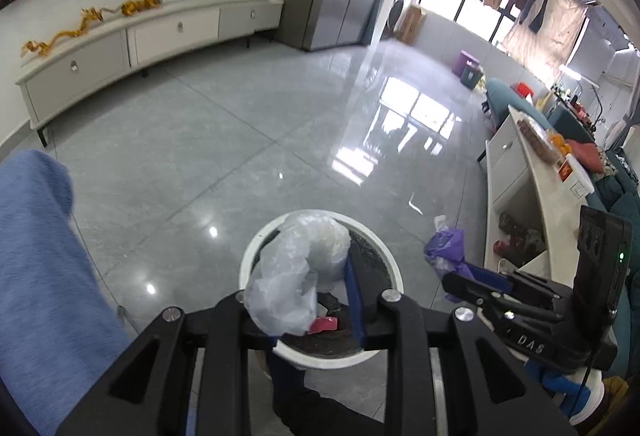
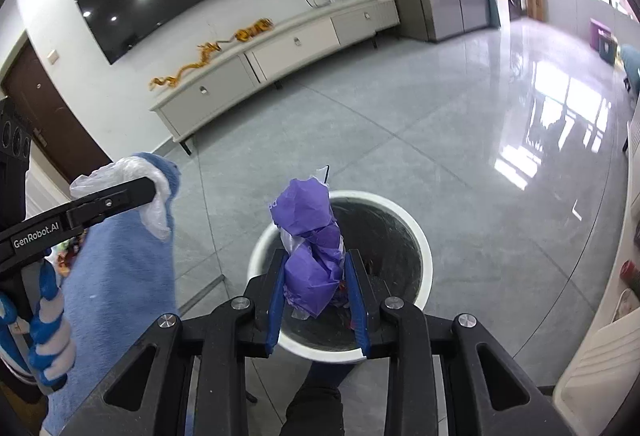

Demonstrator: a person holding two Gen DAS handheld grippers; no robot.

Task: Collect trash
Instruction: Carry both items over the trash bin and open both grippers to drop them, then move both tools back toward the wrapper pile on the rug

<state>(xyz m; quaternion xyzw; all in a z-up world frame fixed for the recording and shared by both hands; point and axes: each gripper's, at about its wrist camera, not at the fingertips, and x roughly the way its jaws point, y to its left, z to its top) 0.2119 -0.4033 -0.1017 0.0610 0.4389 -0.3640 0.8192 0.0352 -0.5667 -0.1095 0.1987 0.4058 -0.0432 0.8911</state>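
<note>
Your left gripper (image 1: 316, 300) fingers clamp the clear plastic bag (image 1: 292, 276); your right gripper (image 2: 318, 288) fingers clamp the purple bag (image 2: 310, 256), both above the white bin (image 2: 424, 248).

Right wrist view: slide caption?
Right tool holds crumpled purple plastic above the white bin on the grey floor.

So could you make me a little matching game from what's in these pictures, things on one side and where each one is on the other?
Things:
1. clear plastic bag
2. purple bag
3. white bin
4. gold dragon ornament

Places:
A. on the long white cabinet
B. in the right tool
C. on the grey floor, below both tools
D. in the left tool

Pairs: 1-D, 2-B, 3-C, 4-A
</note>
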